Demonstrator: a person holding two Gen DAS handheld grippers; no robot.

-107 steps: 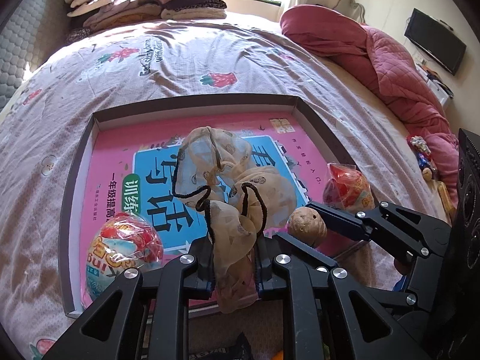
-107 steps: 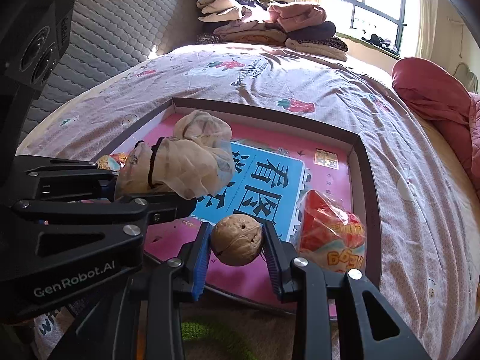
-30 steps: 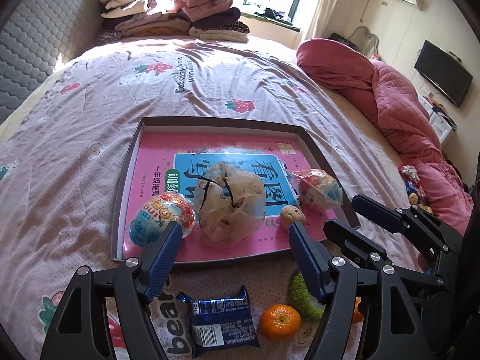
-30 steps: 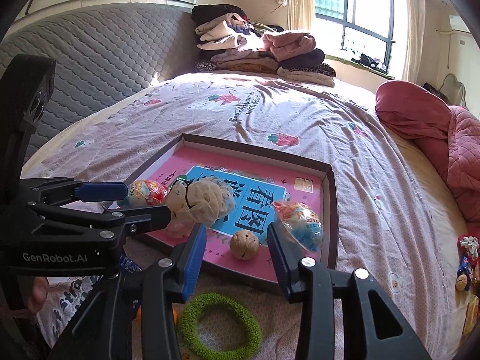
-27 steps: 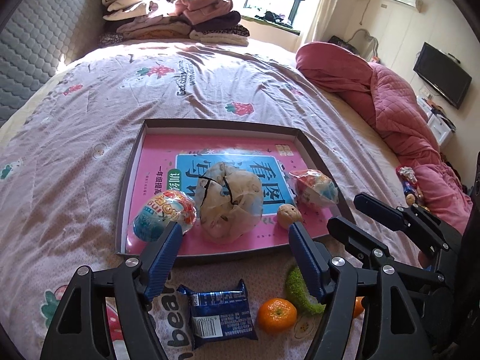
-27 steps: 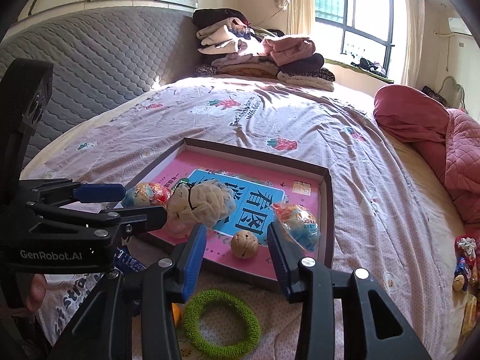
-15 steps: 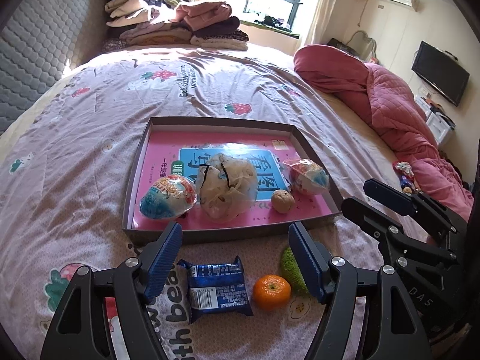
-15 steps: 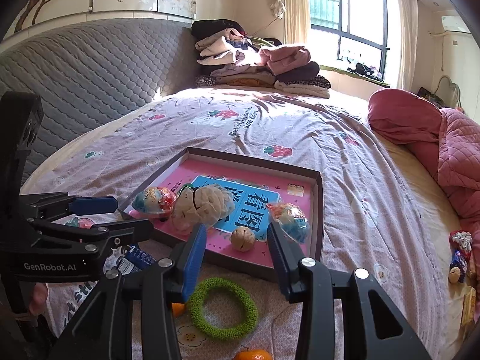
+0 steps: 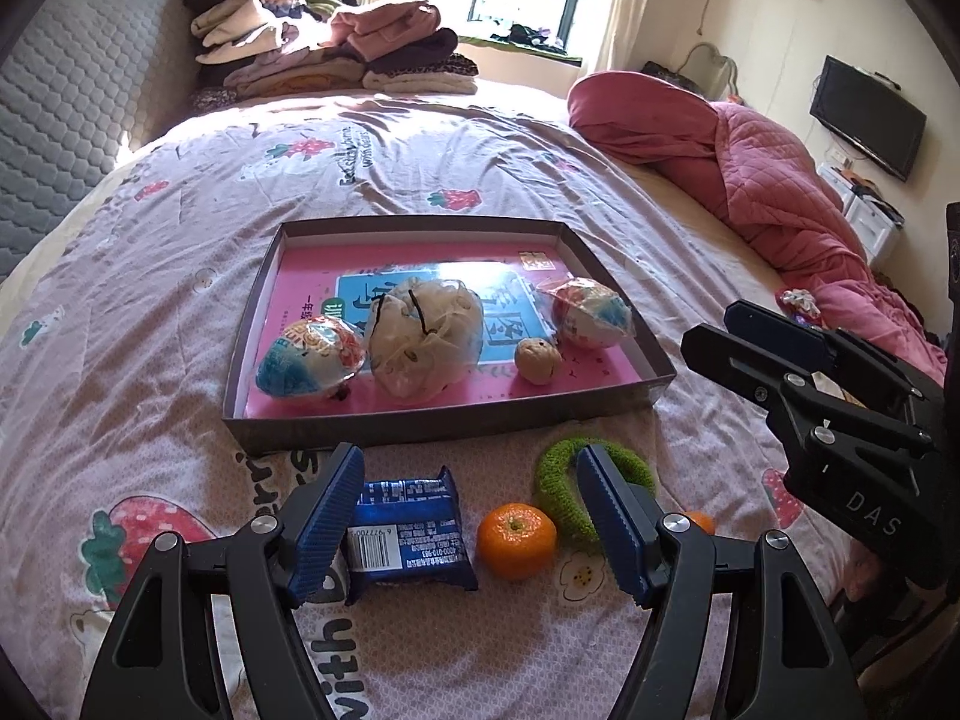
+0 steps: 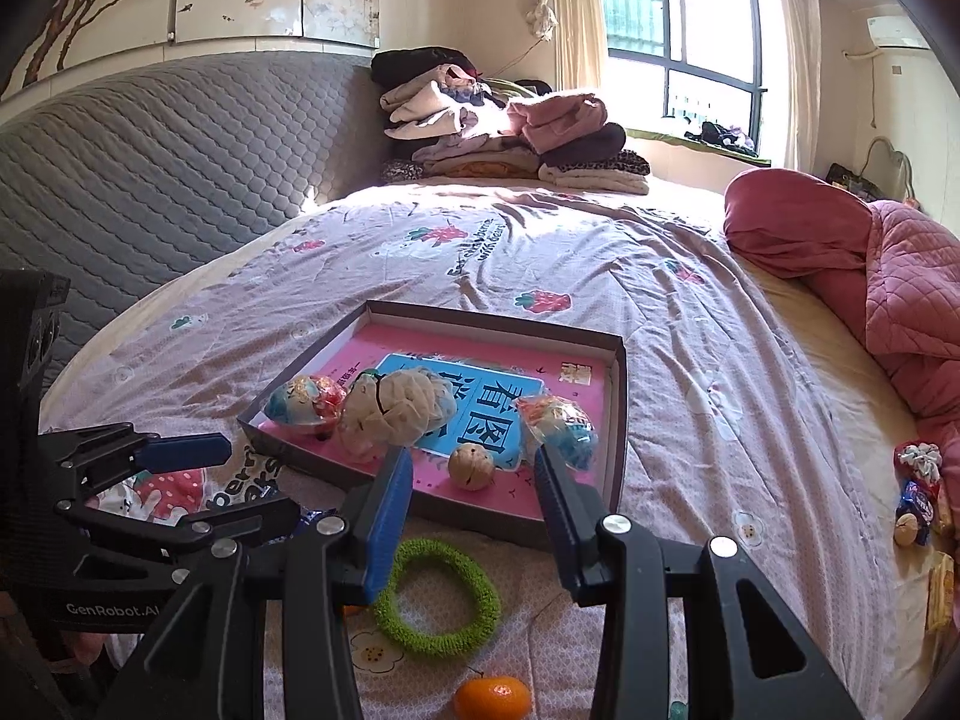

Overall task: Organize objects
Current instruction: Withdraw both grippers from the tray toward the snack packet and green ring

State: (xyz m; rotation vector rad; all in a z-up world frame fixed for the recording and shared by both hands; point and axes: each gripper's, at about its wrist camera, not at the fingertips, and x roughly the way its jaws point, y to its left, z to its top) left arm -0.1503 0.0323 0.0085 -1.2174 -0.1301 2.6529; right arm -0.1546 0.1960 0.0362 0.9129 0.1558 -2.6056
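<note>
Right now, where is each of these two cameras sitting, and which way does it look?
Left wrist view: sits on the left hand-held gripper, looking down the bed at the tray; its own open fingers show, the right hand-held gripper beside.
Right wrist view: sits on the right hand-held gripper, facing the tray; the left hand-held gripper shows.
Shared: tray, green ring, each other.

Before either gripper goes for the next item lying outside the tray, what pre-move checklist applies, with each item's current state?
1. Left gripper open and holding nothing: ok.
2. Right gripper open and holding nothing: ok.
3. Items left outside the tray: blue snack packet, tangerine, green ring, second tangerine: not ok.
4. Walnut and mesh pouch resting inside the tray: ok.
5. Free tray floor for more items: ok.
6. Whether the packet is sealed: cannot tell.
</note>
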